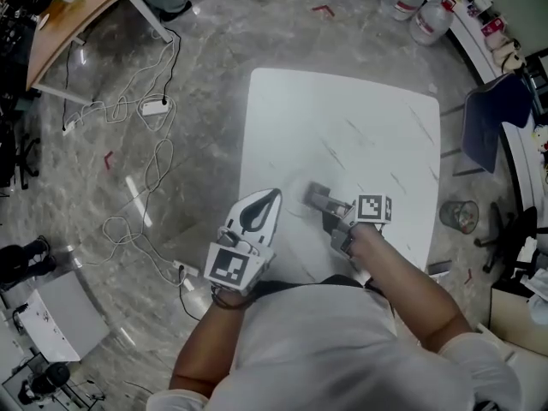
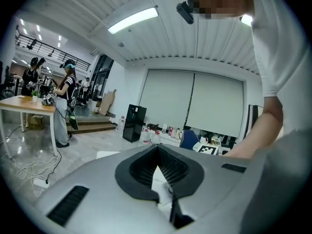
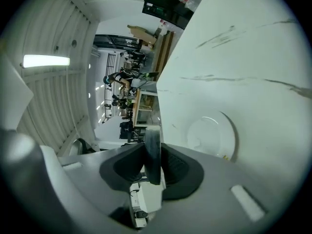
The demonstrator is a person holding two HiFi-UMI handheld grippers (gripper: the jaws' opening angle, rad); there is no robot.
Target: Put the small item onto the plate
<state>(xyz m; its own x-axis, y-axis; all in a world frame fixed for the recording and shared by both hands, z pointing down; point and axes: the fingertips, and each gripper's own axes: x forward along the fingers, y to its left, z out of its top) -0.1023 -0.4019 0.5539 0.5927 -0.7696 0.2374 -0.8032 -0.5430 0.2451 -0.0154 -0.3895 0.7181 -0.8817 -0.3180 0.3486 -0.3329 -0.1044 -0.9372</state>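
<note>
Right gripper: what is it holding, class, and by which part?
A small flat grey item, pinched across its flat faces, one edge beyond the jaws.

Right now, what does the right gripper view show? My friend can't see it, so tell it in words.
The right gripper clamps a thin grey small item, seen edge-on, between its jaws. Just beyond it a white plate sits on a white marbled table. The whole picture is tilted sideways.

It's a shared lab or workshop: cables (image 1: 159, 157) and a power strip (image 1: 155, 107) sprawl over the polished stone floor (image 1: 214, 37), people (image 2: 66, 99) stand at a wooden workbench (image 2: 22, 103), and a strip light (image 2: 132, 20) runs overhead.
</note>
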